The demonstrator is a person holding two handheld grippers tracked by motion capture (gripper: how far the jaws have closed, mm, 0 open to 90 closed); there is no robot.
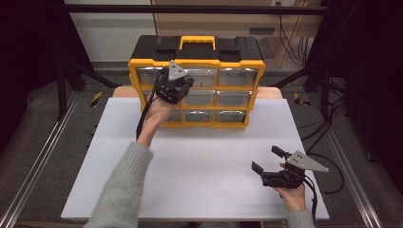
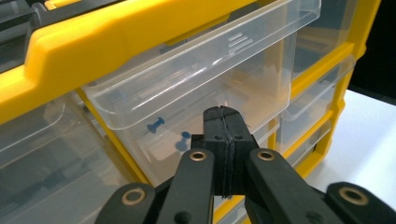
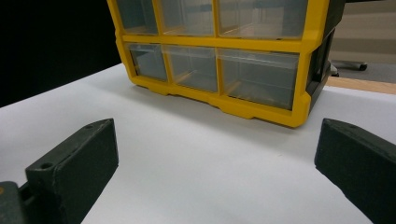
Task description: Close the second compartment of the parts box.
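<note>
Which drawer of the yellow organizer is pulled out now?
It is the clear drawer just above the shut left gripper, the one holding two blue pushpins. Its front sticks out past the yellow frame; the other drawers sit flush.

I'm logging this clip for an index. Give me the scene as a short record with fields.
setting: white table
main thing: yellow drawer organizer, clear drawers, black top
open drawer: clear drawer pulled partway out
contents: blue pushpins seen through the plastic
left gripper: fingers shut, at the drawer front
right gripper: fingers open, near the table's right front, apart from the organizer
</note>
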